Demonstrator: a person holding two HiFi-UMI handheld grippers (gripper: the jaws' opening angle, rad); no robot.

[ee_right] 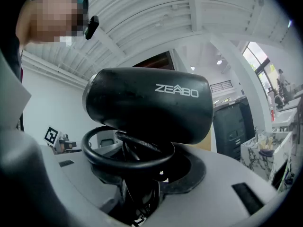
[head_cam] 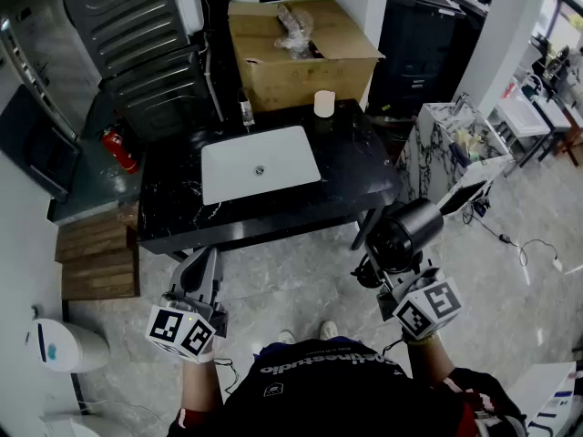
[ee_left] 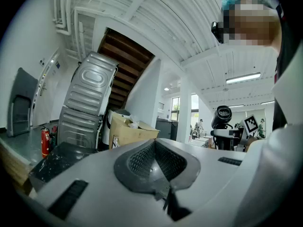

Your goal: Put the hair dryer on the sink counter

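Hair dryer (head_cam: 405, 233) barrel crosswise to jaws, hdl clamped.

The head view looks steeply down from above the person onto the near edge of the sink counter (head_cam: 355, 167), well apart from it; the left gripper view tilts up along its jaws toward the ceiling (ee_left: 156, 13), sharing the counter's left edge and the cardboard box (head_cam: 301, 62) with the head view; the right gripper view also tilts upward, the hair dryer (ee_right: 151, 103) close before its lens; each gripper view catches the other's marker cube (ee_left: 250, 123).
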